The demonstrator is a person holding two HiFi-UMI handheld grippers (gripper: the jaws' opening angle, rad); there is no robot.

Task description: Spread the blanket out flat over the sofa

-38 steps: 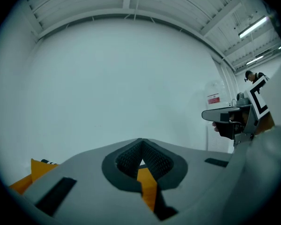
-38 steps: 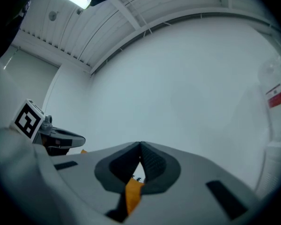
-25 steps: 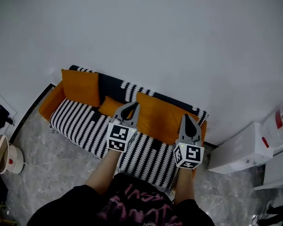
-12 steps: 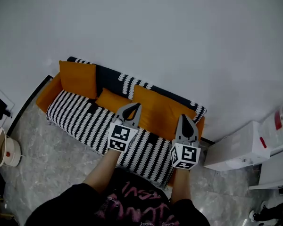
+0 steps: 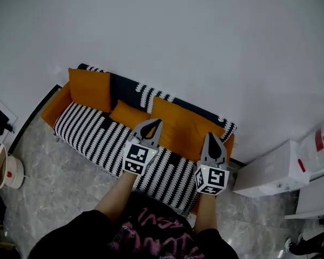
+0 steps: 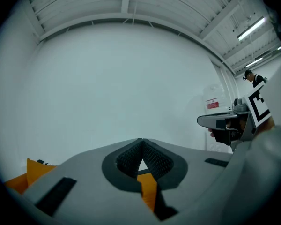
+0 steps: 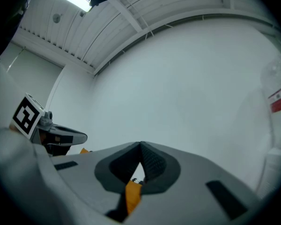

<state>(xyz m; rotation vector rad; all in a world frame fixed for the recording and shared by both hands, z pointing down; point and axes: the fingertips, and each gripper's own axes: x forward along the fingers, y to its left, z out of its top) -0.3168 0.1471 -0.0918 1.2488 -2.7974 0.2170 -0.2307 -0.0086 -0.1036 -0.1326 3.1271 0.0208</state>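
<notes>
The left claw [image 5: 153,124] and right claw [image 5: 212,138] hung closed, empty, above the striped blanket [image 5: 92,136] on the sofa [image 5: 55,112].

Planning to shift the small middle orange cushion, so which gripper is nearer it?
Left. The left gripper shows just right of the small cushion in the head view; the right gripper is farther right, beyond the large cushion.

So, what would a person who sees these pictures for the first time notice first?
Probably the orange sofa against the white wall, with a black and white striped blanket lying over its seat and orange cushions along its back. Next, the left gripper and right gripper, each with a marker cube, held side by side before the sofa's middle and right end in the head view, both shut and empty.
</notes>
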